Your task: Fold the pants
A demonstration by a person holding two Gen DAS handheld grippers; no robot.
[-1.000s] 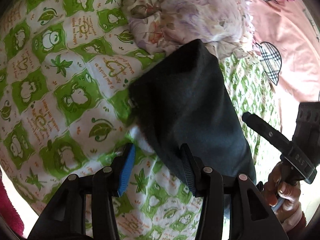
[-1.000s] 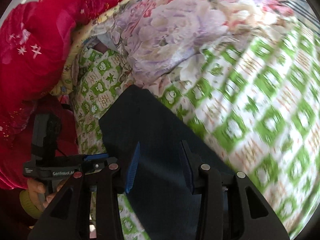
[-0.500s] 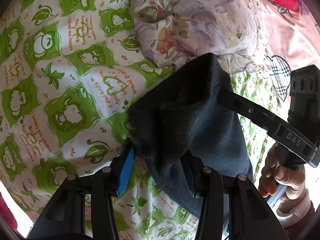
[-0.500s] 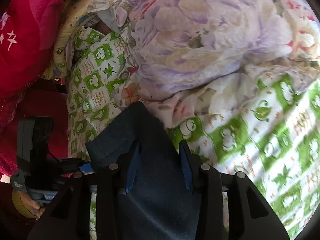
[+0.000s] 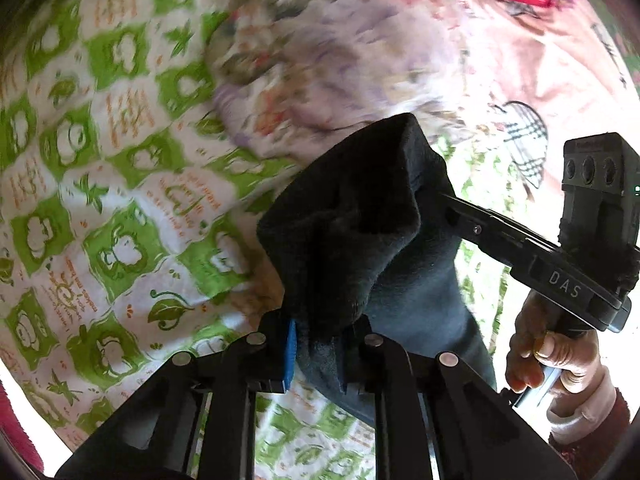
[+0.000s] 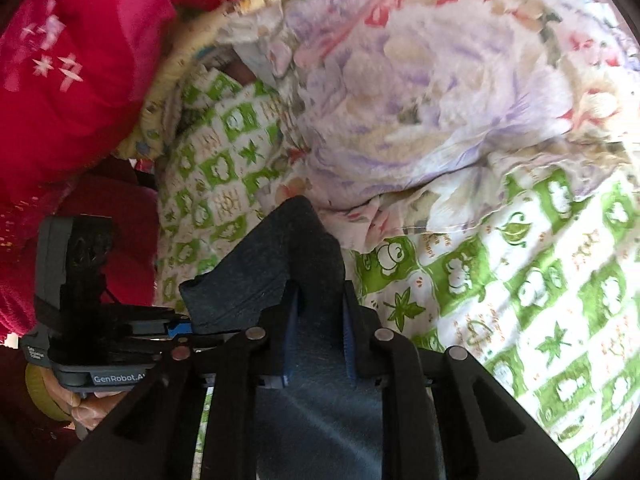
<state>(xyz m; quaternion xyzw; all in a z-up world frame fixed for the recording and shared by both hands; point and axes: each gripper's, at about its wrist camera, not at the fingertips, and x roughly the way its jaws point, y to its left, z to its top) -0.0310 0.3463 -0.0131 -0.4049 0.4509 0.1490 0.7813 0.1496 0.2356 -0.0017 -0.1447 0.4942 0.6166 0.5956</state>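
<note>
both jaws pinching the dark pants [image 5: 360, 216] | left gripper [image 5: 320, 344], right gripper [image 6: 318, 332] | I'd keep edges level, lay flat on bed sheet [image 5: 120, 200]

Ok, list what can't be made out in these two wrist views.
- Left wrist view: the dark navy fabric pants cover the left gripper fingertips and the right gripper's tips.
- Right wrist view: the pants run off the bottom edge behind the right gripper, so the fold count is unknown.
- Both views: motion blur smears the writing on the green-and-white frog-print bedsheet.
</note>
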